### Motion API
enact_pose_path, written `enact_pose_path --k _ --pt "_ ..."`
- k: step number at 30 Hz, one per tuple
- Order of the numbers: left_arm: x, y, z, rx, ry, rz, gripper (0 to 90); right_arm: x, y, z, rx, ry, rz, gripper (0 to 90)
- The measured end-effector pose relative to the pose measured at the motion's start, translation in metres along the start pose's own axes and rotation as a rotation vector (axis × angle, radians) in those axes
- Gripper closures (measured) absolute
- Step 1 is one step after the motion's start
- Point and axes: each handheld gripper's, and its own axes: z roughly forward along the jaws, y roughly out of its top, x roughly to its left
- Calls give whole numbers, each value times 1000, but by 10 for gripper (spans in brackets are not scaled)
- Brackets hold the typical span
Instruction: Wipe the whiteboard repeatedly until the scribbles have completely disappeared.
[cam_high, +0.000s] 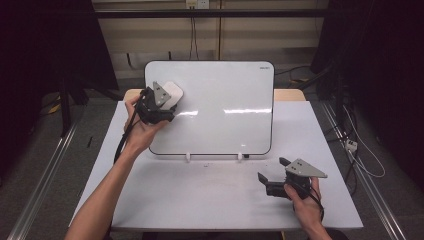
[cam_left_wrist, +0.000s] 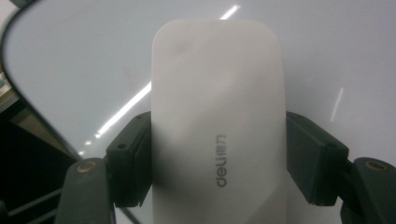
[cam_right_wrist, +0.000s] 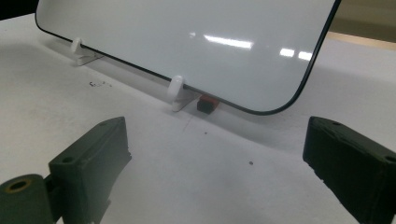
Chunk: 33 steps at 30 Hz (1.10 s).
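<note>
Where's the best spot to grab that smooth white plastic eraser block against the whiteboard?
Across its two long straight sides, near the middle, coming from its back end, as the left hand-held gripper does. The white plastic eraser block is long and narrow with rounded ends, so the flat pads sit squarely there.

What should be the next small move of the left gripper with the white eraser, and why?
Probably a short sweep across the whiteboard. The left gripper is shut on the white eraser, which lies against the board near its upper left corner, so it is placed to wipe. The right gripper rests open on the table.
</note>
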Motion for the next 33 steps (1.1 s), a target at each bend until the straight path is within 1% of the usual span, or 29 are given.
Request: enact_pose_path --k 1,3,6,7,10,12,13,15,21,23,24,29,31,33 --pt "5 3 0 5 2 -5 311 0 0 0 0 -1 0 69" --pt "13 8 0 1 27 -16 311 -1 0 -1 -3 -2 0 69" --pt "25 14 1 5 30 -43 312 -2 -1 -1 -2 -3 4 69" --pt "28 16 1 1 35 -55 311 -2 -1 -1 -4 -3 2 69" --pt "34 23 3 10 34 -63 311 -2 -1 -1 -2 -1 3 69" --pt "36 27 4 -6 41 -83 312 -1 0 0 -1 0 1 69" --pt "38 28 4 3 36 -76 312 -1 0 0 -2 1 -1 69" --pt "38 28 6 3 37 -84 312 -1 0 0 -1 2 1 69" --pt "39 29 6 8 35 -83 312 -1 0 1 0 1 1 69" --pt "39 29 5 6 36 -77 312 0 0 1 0 2 0 69" --pt "39 29 5 13 33 -71 312 0 0 1 1 2 -2 69" --pt "33 28 6 22 36 -52 312 0 0 1 2 1 -1 69" --pt "29 27 6 24 38 -55 312 0 0 1 1 1 0 69" --pt "24 25 6 29 21 -43 312 0 0 1 1 1 -2 69"
